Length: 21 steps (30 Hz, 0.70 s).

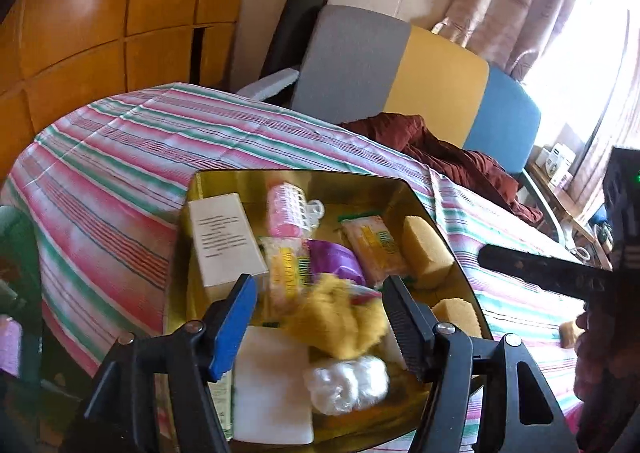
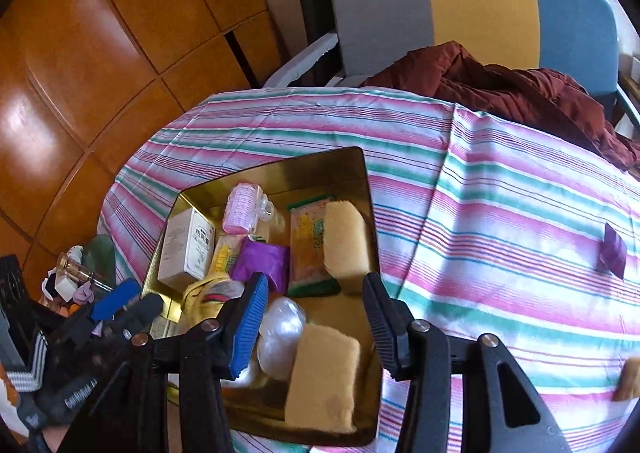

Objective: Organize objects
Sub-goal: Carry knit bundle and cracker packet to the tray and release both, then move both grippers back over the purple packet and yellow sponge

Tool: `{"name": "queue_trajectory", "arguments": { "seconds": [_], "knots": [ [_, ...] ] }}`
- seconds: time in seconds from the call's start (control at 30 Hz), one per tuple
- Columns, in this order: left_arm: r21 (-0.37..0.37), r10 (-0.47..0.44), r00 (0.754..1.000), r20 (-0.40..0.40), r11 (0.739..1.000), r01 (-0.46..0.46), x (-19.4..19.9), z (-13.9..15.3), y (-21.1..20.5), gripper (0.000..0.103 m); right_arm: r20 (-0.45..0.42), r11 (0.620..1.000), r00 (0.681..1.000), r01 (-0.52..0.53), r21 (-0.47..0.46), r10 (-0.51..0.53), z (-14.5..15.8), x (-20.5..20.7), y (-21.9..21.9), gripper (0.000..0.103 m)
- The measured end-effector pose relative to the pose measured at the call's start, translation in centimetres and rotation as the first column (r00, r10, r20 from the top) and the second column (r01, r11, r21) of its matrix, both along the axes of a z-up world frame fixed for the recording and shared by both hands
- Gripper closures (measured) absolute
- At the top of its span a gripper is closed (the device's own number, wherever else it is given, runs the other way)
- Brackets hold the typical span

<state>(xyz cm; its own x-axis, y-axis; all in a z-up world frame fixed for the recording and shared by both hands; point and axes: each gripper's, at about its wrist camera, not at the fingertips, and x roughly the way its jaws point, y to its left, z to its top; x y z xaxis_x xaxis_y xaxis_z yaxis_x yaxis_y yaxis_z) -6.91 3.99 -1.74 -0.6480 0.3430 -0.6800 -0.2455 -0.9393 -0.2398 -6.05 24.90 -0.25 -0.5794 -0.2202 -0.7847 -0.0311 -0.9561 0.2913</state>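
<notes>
Hovering over the gold tray (image 2: pixel 362 173) on the striped bench (image 2: pixel 500 213), right tool (image 2: pixel 316 317) spread wide, empty. Nearest sponge (image 2: pixel 324 377) just below and between its jaws, long axis running away from the camera. Left tool (image 1: pixel 320 317) also wide open, empty, above yellow fluff (image 1: pixel 340 317). Purple packet (image 2: pixel 612 251) lying well off to the right, seen only from the right wrist.
</notes>
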Motion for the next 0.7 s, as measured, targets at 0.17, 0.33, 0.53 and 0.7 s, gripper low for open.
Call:
{"name": "queue_trajectory", "arguments": {
  "seconds": [0.17,0.33,0.53,0.7],
  "knots": [
    [-0.048,0.027,0.999,-0.020,0.998,-0.028,0.9,0.6,-0.6,0.037,-0.008,0.999,1.000,0.010,0.033,-0.009,0.2,2.0,0.4,0.052],
    [-0.072,0.021,0.999,-0.047,0.997,-0.025,1.9,1.4,-0.3,0.037,-0.016,0.998,1.000,0.026,0.056,-0.025,0.6,3.9,1.2,0.050],
    [-0.087,-0.019,0.997,-0.070,0.996,0.013,3.0,2.4,1.0,0.037,-0.026,0.996,0.999,0.049,0.078,-0.047,1.0,6.1,2.1,0.046],
    [-0.104,-0.072,0.994,-0.086,0.993,0.063,4.1,3.0,2.7,0.037,-0.030,0.993,0.996,0.082,0.088,-0.080,1.0,7.4,3.4,0.046]
  ]
}}
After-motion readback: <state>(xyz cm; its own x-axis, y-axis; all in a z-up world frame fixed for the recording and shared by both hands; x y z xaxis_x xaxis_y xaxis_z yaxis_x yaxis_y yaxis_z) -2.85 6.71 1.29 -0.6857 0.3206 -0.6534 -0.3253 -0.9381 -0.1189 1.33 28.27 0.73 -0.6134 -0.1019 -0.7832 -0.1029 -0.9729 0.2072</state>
